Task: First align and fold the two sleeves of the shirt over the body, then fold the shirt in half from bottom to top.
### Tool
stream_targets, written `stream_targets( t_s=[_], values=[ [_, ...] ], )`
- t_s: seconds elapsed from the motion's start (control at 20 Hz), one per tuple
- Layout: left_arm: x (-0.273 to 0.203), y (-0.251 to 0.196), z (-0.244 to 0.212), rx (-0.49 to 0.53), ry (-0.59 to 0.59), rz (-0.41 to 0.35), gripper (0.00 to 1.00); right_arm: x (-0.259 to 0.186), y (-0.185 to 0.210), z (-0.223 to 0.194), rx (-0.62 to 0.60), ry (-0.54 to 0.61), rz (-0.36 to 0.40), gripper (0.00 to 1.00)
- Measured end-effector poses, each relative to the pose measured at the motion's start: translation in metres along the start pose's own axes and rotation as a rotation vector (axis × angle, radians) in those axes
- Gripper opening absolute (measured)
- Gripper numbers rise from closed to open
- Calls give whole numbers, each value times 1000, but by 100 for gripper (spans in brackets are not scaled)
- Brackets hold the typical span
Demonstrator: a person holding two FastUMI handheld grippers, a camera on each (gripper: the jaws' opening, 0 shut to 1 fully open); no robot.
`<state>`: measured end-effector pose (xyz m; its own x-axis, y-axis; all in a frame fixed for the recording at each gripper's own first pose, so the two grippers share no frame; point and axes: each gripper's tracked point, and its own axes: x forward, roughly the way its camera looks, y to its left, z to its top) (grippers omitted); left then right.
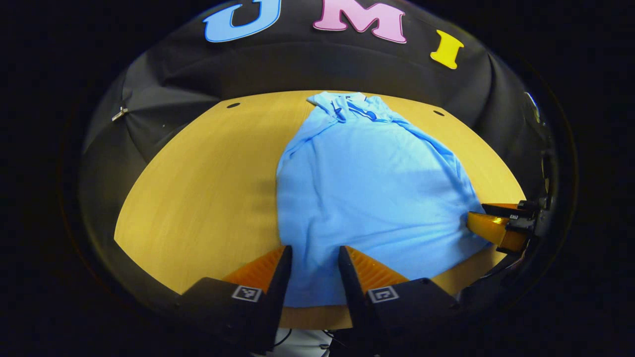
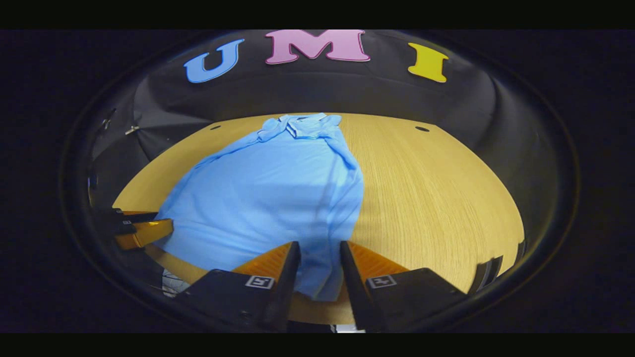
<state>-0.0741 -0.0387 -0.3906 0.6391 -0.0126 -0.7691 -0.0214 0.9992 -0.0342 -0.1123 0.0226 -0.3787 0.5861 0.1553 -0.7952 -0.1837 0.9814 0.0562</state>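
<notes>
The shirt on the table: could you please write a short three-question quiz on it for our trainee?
1. True or false: the shirt lies with its collar towards the booth's wall.
2. Near which part of the shirt are the left gripper and right gripper: A collar, B bottom hem, C mid-chest?
3. Fill in: the shirt lies on a wooden ____.

Key: 1 true; 2 B; 3 table.
</notes>
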Motion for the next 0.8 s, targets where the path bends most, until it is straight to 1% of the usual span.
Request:
stream_targets(
  t_s=[0.05, 0.15, 0.2, 0.25, 0.3, 0.35, 0.4, 0.45, 0.5, 0.55, 0.65, 0.7, 0.75, 0.8],
  values=[
    [1, -4, 1, 5, -3, -5, 43, 0, 0, 3, 11, -1, 8, 41],
    [2, -11, 3, 8, -2, -14, 22, 3, 2, 4, 30, 2, 31, 21],
    [2, -14, 5, 6, -5, -23, 18, 3, 4, 3, 22, 5, 55, 11],
    [3, -16, 6, -5, -7, -34, 4, 2, 4, 4, 15, 7, 75, 9],
    [4, -15, 8, -30, -7, -42, 8, 3, 4, 3, 16, 8, 95, 10],
    [3, -15, 9, -57, -13, -53, 7, 3, 5, 5, 1, 13, 119, 12],
    [4, -17, 10, -71, -9, -63, 7, 2, 6, 4, -28, 21, 145, 1],
    [5, -18, 12, -74, -10, -70, 6, 4, 4, 6, -46, 21, 151, 1],
    [5, -19, 13, -84, 0, -78, 7, 4, 5, 11, -35, 14, 165, 1],
    [5, -19, 15, -94, 1, -83, 6, 5, 7, 18, -14, 8, 180, 6],
    [2, -18, 32, -107, -21, -82, 6, 2, 12, 40, 15, -23, 203, 1],
    [0, -17, 44, -112, -36, -79, 6, 2, 15, 53, 18, -44, 216, 6],
    [-2, -17, 55, -121, -49, -80, 6, 2, 14, 67, 14, -63, 217, 6],
    [-4, -18, 69, -129, -64, -85, 6, 1, 13, 80, 9, -84, 217, 2]
  ],
)
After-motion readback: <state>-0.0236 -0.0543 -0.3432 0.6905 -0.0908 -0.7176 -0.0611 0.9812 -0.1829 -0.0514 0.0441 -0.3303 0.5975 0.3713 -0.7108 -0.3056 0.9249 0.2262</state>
